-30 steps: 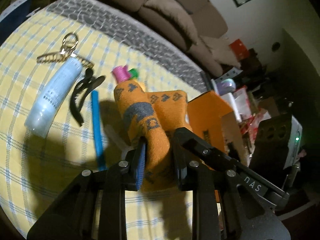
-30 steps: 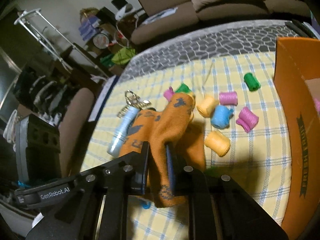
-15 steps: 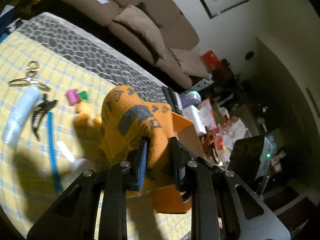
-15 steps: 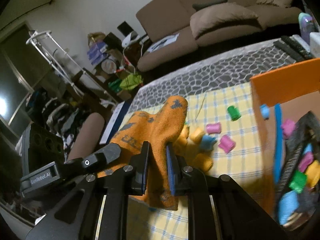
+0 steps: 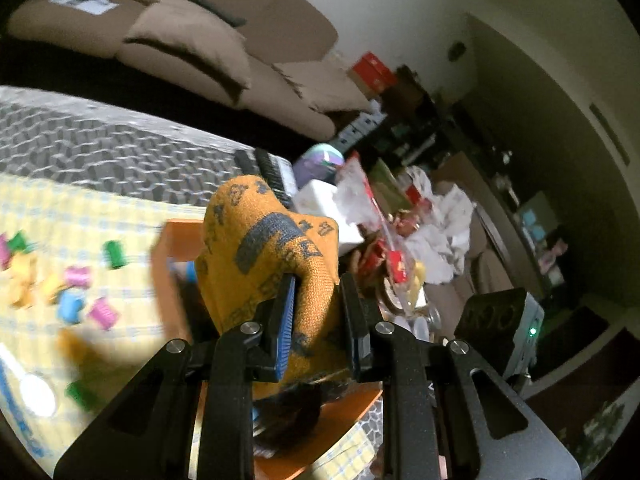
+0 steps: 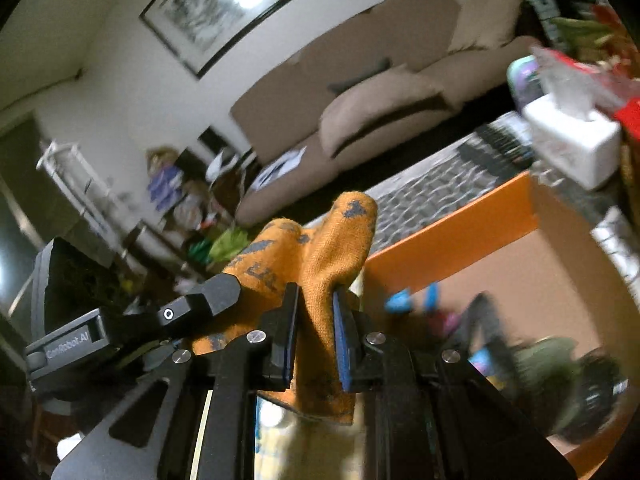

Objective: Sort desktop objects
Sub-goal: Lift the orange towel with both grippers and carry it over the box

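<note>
Item: orange knitted sock with grey pattern (image 5: 276, 264), held aloft between both tools, above the near wall of the orange cardboard box (image 6: 452, 236). Left gripper (image 5: 316, 320): closed on the fabric. Right gripper (image 6: 314, 336): likewise clamped on a fold.

Handling: the sock is best carried fully past the box wall, lowered inside, and released by both tools together, lest a trailing end drape over the rim.

Box contents: blurred small coloured pieces and a dark object.

Surroundings: yellow checked tablecloth (image 5: 120, 208) left of the box, scattered with small coloured thread spools (image 5: 104, 314); white tissue box (image 6: 572, 144) and clutter beyond the far rim, leaving open room only above.
</note>
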